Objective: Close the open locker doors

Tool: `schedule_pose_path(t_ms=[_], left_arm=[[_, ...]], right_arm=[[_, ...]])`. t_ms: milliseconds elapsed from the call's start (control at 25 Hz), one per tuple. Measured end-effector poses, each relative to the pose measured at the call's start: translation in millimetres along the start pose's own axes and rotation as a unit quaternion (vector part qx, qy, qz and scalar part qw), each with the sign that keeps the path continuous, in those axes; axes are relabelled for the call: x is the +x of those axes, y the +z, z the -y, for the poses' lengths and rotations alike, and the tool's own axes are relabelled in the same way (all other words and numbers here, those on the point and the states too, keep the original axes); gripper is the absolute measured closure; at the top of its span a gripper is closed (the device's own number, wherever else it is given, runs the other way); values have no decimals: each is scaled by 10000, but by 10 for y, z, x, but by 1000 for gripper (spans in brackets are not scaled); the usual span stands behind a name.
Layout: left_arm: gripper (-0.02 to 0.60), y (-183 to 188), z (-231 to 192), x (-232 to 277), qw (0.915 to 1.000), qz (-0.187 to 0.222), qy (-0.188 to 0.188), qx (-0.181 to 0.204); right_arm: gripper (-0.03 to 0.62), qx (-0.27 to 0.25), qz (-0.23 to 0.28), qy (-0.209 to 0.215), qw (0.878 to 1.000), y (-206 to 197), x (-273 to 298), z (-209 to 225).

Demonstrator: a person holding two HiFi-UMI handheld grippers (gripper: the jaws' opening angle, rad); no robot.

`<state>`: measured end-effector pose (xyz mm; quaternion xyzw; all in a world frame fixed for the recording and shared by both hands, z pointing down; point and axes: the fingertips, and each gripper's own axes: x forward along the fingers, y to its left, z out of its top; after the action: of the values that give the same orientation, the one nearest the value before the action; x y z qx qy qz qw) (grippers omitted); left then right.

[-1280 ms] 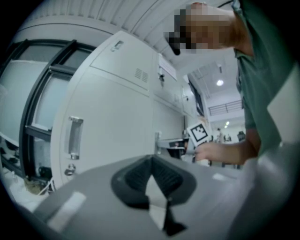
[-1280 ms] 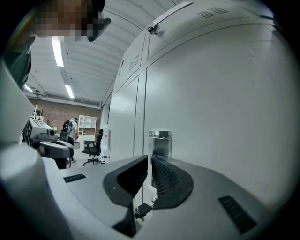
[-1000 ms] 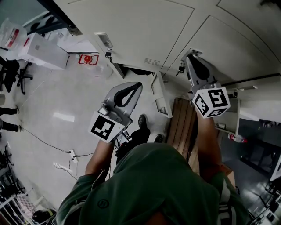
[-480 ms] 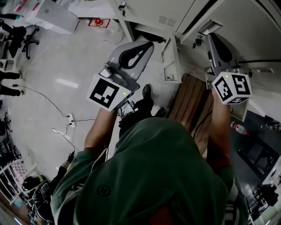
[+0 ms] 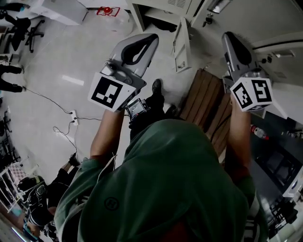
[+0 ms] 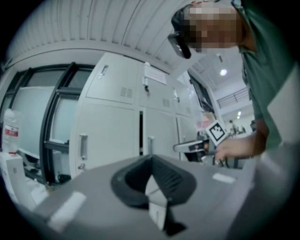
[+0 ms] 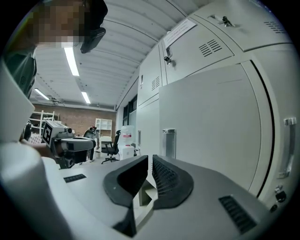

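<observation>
Evidently poised to push, the grey left gripper (image 5: 150, 38) and right gripper (image 5: 228, 37) hang with jaws clenched on nothing, since shoving needs no grasp; the small off-white metal locker door (image 5: 180, 38) stands ajar at twelve o'clock between them.

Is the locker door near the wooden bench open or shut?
Open. The light grey locker door stands out from the pale metal lockers, pointing toward the brown wooden bench.

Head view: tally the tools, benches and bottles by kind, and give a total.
Tools: 2 (left tool, right tool)
Bench: 1
Bottle: 1
Total: 4
</observation>
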<state>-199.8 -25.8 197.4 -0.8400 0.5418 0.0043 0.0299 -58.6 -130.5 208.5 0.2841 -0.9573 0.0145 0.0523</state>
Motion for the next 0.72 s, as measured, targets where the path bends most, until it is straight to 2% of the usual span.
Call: schedule_pose_path(t_ms=[360, 720], left_arm=[[581, -317, 407, -66, 9998, -164, 78, -106], [581, -1166, 510, -114, 9972, -627, 108, -383]], right_arm=[[568, 86, -47, 328, 9994, -475, -476, -139], [568, 327, -467, 618, 9965, -1569, -512, -345]])
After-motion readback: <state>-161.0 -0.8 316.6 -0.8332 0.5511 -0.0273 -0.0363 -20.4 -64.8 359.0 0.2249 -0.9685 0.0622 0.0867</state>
